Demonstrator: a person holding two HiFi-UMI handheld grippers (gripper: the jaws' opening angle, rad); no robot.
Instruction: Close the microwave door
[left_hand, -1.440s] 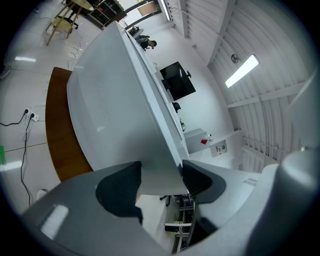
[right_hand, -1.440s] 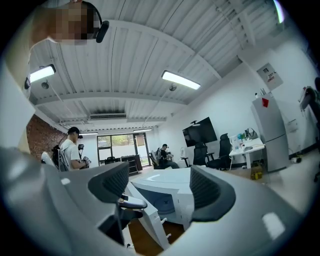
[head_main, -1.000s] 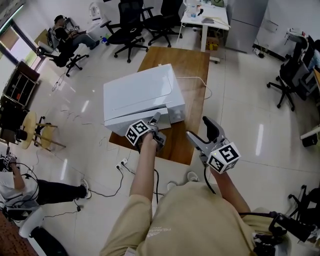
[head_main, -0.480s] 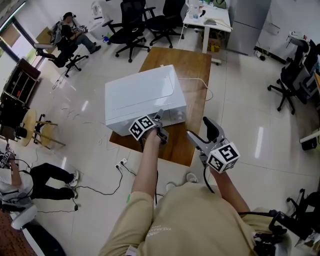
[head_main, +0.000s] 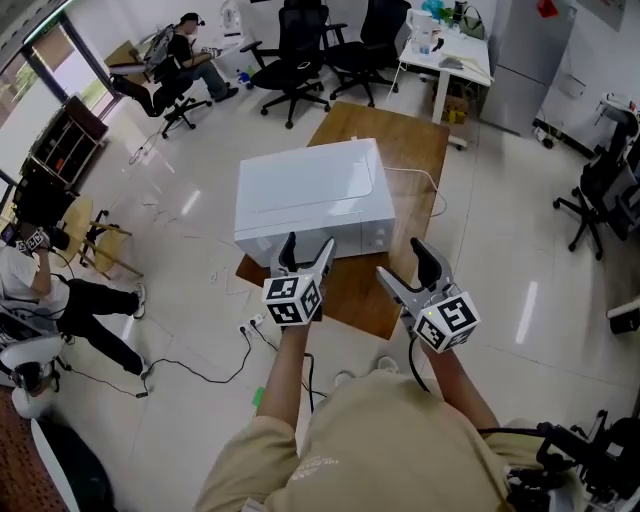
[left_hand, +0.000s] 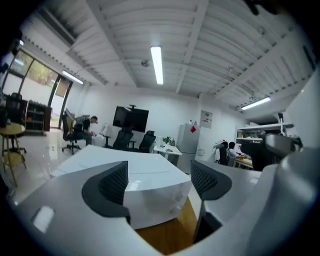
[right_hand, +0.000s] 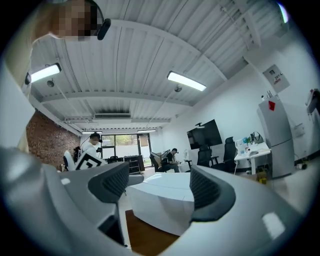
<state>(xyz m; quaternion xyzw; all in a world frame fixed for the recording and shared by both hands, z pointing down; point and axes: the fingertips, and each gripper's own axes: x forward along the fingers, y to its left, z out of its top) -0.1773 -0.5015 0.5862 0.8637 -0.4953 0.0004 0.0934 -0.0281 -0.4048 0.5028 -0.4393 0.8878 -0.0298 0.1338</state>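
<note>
On wooden table (head_main: 402, 128), boxy white microwave (head_main: 310, 190), left tool (head_main: 307, 246) just opening, empty, right tool (head_main: 401, 260) spread, empty

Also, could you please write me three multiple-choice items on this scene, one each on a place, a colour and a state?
1. Where does the microwave stand?
A) on the floor
B) on a wooden table
C) on an office chair

2. What colour is the microwave's casing?
A) black
B) red
C) white

3. In what state is the microwave door?
A) closed
B) swung wide open
C) taken off and lying beside it

Answers:
1 B: the head view shows it resting on the brown tabletop.
2 C: its top and front are white in every view.
3 A: the front lies flush with the casing, with no gap showing.
</note>
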